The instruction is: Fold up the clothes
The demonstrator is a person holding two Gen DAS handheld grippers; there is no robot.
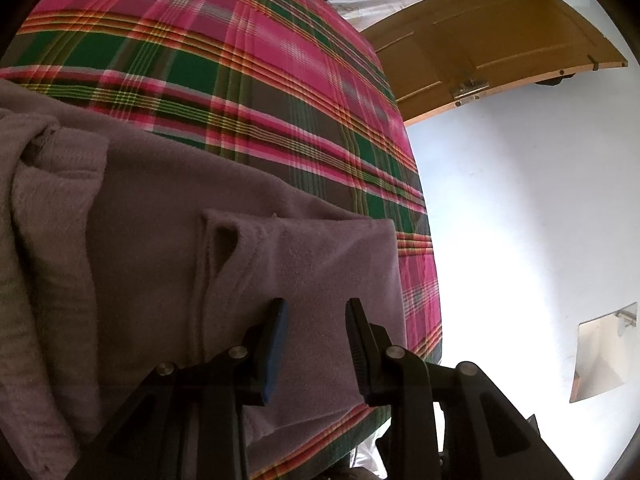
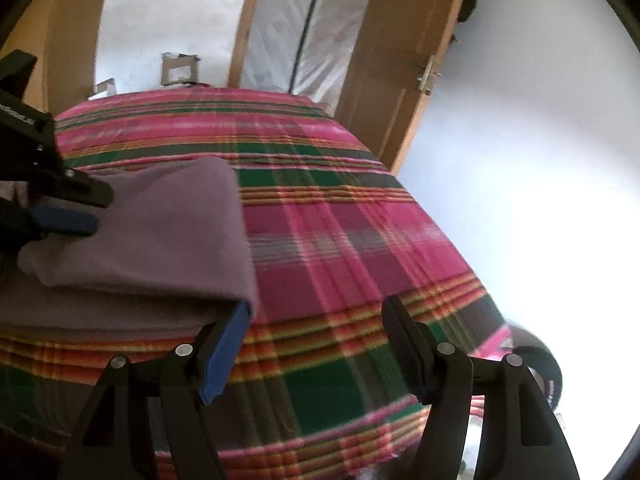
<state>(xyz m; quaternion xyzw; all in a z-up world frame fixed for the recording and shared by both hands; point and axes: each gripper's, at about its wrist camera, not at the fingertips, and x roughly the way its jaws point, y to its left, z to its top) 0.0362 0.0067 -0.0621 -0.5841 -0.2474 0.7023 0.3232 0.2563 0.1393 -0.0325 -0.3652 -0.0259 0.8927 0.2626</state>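
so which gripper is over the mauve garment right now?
The left gripper: its open fingers sit over the folded mauve garment. The right gripper is open over bare plaid cloth, beside the garment's corner.

One mauve garment [image 1: 224, 216] on show, folded over into at least two layers; one plaid bedspread [image 1: 248, 92] beneath it, pink and green; two grippers in play, the left gripper [image 1: 316, 312] and the right gripper [image 2: 316, 312], two fingers apiece, so four fingers all told; each pair has one blue-padded finger [image 2: 224, 352]; one wooden door [image 1: 492, 36] standing open, with one metal latch [image 1: 469, 90] on it; one small recess [image 1: 604, 360] in the white wall.
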